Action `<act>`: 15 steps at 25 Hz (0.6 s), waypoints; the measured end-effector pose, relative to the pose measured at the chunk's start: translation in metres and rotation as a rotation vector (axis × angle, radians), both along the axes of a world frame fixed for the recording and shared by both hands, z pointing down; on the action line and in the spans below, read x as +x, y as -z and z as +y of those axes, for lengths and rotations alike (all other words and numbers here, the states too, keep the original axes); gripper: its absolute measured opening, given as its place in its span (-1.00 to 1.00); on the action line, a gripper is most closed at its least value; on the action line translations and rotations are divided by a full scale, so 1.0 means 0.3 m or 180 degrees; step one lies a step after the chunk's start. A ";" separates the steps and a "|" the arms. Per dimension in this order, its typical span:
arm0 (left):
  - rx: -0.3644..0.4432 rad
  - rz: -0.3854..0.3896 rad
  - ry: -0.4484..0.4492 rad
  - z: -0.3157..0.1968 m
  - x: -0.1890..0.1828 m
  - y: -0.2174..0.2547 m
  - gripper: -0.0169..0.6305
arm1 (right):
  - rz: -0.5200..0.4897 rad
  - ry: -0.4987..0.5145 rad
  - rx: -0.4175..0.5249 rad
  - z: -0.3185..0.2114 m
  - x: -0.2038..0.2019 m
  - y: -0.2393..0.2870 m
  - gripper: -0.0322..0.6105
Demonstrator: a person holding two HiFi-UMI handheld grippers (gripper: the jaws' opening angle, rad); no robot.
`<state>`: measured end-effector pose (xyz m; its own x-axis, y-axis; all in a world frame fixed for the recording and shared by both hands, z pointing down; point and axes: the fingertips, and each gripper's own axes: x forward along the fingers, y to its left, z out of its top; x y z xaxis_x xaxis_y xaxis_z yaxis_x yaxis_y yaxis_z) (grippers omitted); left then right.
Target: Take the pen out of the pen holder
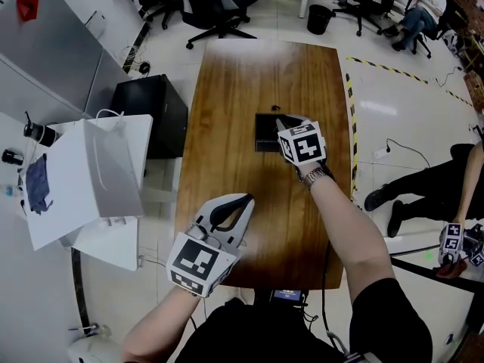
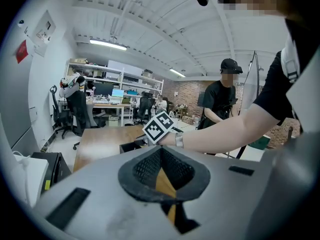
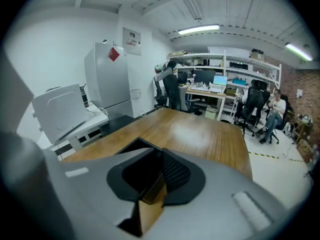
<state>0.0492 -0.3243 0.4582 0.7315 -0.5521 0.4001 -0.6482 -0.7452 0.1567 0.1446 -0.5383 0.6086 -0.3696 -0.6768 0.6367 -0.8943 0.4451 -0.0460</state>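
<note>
Holds the right gripper (image 1: 281,122) at the holder's (image 1: 265,138) right rim, jaws together on nothing seen; rests the left gripper (image 1: 243,201) well short of the holder, jaws also closed and empty. Shows no pen: probably sunk inside the holder, left of and below the right tips, axis unreadable. Calls for the right, far the nearer, to part its jaws first.

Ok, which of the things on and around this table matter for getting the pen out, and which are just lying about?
Job: black square pen holder; right claw at it. No pen visible to me.
Lying about: small dark object on the brown wooden table; black cabinet; white boxy machine; black round bin.
</note>
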 end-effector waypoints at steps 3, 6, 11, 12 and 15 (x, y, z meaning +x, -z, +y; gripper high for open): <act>0.0078 0.0003 -0.0023 0.010 -0.003 0.011 -0.94 | -0.0080 -0.0011 0.0119 0.020 -0.005 0.053 -0.76; 0.0116 0.0016 -0.0022 0.030 -0.011 0.029 -0.93 | -0.0166 -0.0024 0.0256 0.053 -0.012 0.125 -0.77; 0.0199 0.0054 -0.0030 0.086 -0.028 0.077 -0.93 | -0.0246 -0.0034 0.0490 0.135 -0.024 0.265 -0.77; 0.0219 0.0065 -0.0036 0.102 -0.031 0.090 -0.93 | -0.0259 -0.0039 0.0541 0.156 -0.027 0.298 -0.77; 0.0270 0.0118 -0.0043 0.153 -0.040 0.128 -0.93 | -0.0295 -0.0048 0.0701 0.234 -0.032 0.401 -0.77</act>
<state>0.0371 -0.2784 0.4197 0.7527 -0.5727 0.3248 -0.6328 -0.7655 0.1165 0.1350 -0.4680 0.4884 -0.4084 -0.8014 0.4370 -0.8973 0.4402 -0.0315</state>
